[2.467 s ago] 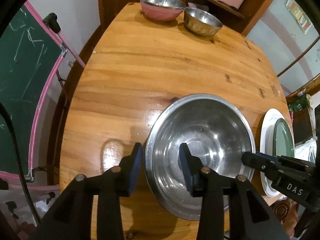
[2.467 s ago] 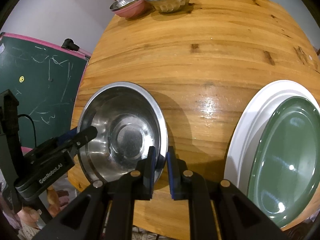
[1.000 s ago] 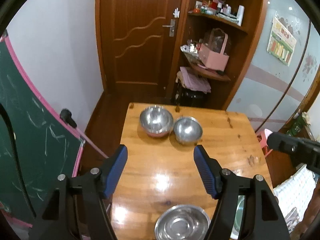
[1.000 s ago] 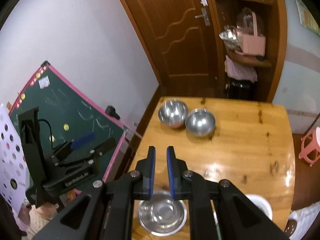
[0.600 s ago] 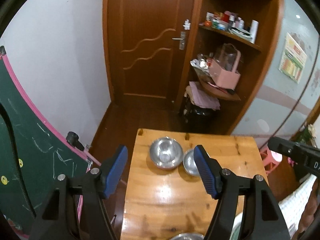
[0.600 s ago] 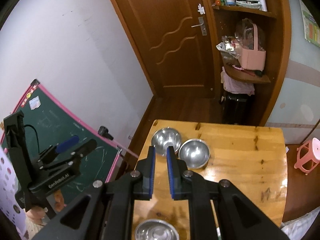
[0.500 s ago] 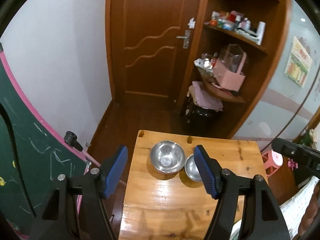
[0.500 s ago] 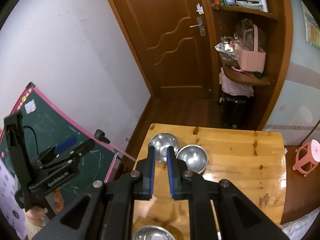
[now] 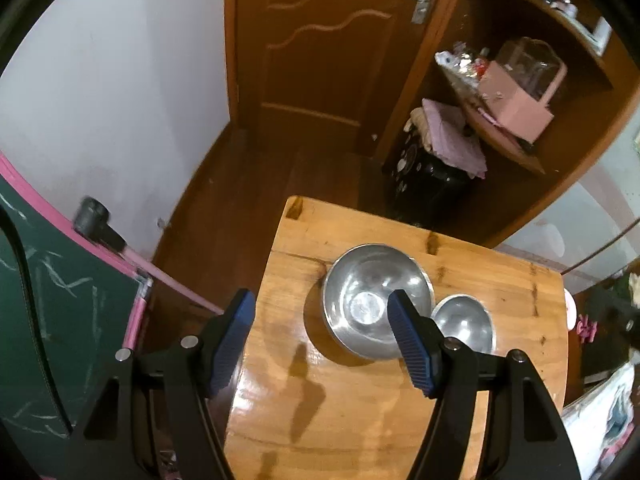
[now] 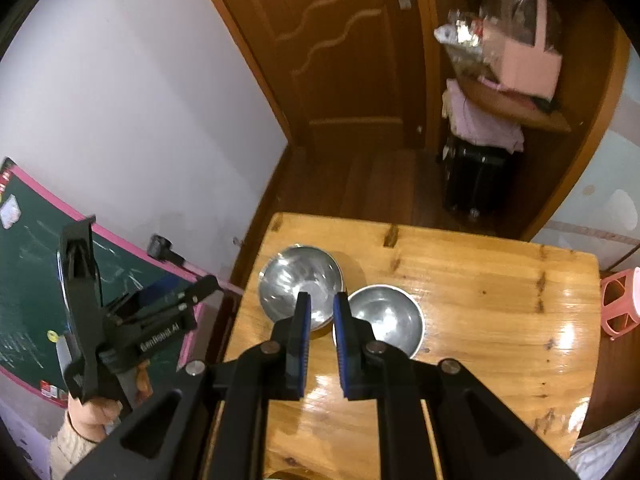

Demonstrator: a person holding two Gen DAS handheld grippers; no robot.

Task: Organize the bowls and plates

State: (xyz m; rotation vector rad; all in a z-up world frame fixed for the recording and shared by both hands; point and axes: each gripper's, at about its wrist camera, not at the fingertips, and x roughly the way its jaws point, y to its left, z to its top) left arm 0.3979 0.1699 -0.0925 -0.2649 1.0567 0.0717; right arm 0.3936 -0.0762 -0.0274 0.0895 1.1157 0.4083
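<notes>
Two steel bowls stand side by side at the far end of the wooden table point(image 9: 360, 400). The bigger bowl point(image 9: 372, 300) is on the left and the smaller bowl point(image 9: 464, 326) touches it on the right. They also show in the right wrist view, bigger bowl point(image 10: 292, 280) and smaller bowl point(image 10: 384, 316). My left gripper point(image 9: 320, 340) is open and empty, high above the table. My right gripper point(image 10: 320, 312) is nearly shut with a narrow gap, empty, also high above the table. The large steel bowl and the plates are out of view.
A green chalkboard with a pink frame point(image 9: 60, 320) stands left of the table. A wooden door point(image 9: 332, 40) and corner shelves with a pink box point(image 9: 516, 100) are beyond it. A pink stool point(image 10: 620, 304) stands at the right. The left gripper's body point(image 10: 132, 328) shows at the left.
Both grippers rose from the large bowl at the near table edge to high above. In the last half second both views tilted down and moved closer to the two far bowls.
</notes>
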